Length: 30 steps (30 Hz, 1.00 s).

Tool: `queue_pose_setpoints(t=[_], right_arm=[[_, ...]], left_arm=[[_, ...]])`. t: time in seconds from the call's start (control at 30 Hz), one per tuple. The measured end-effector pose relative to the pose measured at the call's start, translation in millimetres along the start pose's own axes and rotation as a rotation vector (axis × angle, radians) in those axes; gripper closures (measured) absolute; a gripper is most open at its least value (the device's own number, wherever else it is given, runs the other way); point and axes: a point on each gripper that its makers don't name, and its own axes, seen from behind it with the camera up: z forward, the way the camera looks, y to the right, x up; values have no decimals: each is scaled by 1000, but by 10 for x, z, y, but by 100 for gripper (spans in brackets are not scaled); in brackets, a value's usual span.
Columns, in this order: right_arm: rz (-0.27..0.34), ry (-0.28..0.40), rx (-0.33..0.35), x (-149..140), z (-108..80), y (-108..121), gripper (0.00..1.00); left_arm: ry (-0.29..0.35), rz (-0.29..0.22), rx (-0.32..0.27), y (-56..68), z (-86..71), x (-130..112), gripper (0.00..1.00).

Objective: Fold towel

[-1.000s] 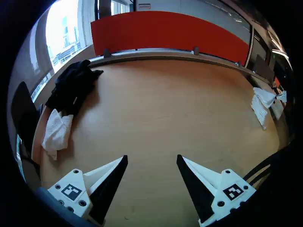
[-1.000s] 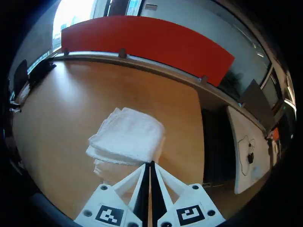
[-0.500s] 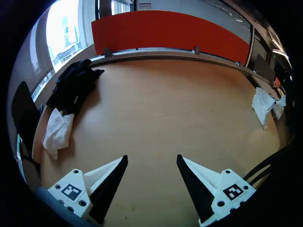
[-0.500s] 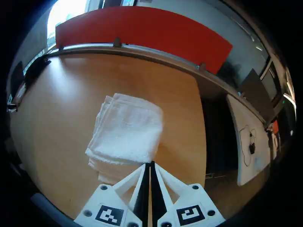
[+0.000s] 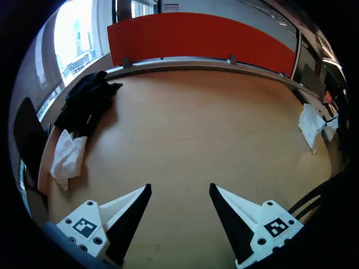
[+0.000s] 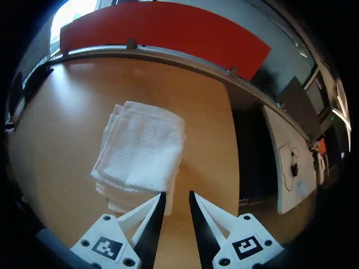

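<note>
Wooden table (image 5: 193,121) with a folded white towel (image 6: 141,150) lying flat near its edge. Right gripper (image 6: 176,193): fingers narrowly parted at the towel's near edge. Left gripper (image 5: 179,186): spread wide above bare wood. Square coded markers (image 5: 84,226) on the finger mounts.

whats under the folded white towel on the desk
The folded towel lies on the wooden table; its own stacked layers show at the near edge. Anything directly beneath it is covered.
</note>
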Motion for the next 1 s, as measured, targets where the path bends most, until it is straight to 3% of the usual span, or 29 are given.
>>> queue_pose_setpoints(t=[0.37,0.4,0.53,0.63,1.0], right_arm=[[8,-8,-35,-42,-22,125,61],[10,-7,-36,-39,-24,131,57],[18,2,-39,-9,-35,145,24],[19,10,-40,17,-44,144,14],[28,43,-30,120,-90,66,12]], left_arm=[[0,1,0,1,6,11,4],[0,0,0,0,8,12,4],[2,-2,-1,-1,13,20,4],[4,-1,-2,4,14,30,4],[12,-4,-6,19,6,57,4]])
